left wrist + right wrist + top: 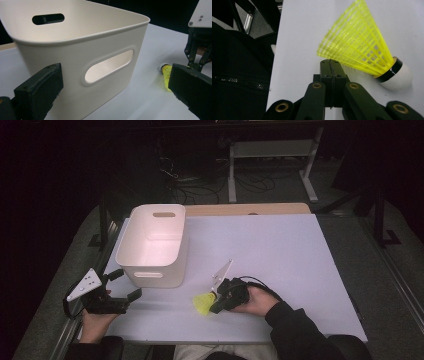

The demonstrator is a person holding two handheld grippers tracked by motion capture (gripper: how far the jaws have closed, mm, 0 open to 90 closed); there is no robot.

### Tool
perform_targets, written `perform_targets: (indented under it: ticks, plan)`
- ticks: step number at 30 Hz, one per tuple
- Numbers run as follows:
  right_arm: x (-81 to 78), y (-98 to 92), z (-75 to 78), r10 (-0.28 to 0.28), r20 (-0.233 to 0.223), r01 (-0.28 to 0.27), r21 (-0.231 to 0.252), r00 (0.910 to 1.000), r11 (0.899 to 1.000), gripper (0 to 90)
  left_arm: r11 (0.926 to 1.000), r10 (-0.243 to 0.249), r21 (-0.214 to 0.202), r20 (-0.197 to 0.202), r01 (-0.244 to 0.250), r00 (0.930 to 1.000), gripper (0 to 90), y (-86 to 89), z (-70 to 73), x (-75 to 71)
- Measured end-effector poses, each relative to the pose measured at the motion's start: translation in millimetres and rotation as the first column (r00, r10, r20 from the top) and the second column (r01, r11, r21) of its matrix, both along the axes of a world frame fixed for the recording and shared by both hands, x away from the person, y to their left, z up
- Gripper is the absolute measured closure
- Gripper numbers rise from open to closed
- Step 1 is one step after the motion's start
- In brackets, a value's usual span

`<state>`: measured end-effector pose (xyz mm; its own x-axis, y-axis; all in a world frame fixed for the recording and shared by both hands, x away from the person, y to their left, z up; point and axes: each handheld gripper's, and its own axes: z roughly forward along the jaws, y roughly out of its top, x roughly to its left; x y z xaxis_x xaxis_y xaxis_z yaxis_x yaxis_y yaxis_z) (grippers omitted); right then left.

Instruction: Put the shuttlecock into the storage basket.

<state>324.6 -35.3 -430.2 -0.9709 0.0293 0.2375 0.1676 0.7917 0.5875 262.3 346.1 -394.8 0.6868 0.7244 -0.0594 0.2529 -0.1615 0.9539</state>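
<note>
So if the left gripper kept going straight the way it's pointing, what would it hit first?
Most likely the white bin: the left gripper points, jaws open, at its near wall beside the handle slot, though the gap between them is hard to judge.

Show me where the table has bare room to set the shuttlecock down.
The widest bare stretch is the right half of the table, from the white bin to the right edge. A narrower free strip runs along the near edge between the two hands. It is crowded in front of the bin, where the left tongs, the yellow shuttlecock and the right tongs sit.
</note>
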Motion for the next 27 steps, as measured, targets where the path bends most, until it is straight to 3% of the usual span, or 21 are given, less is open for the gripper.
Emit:
perform_targets:
  ticks: [27]
  plan:
    - [19.0,15.5,4.5,-0.04,0.022,0.039,0.039,0.9989,0.998,88.8,1.0,0.0,0.001,-0.001,0.0,1.0,0.0,0.4,0.1,0.2]
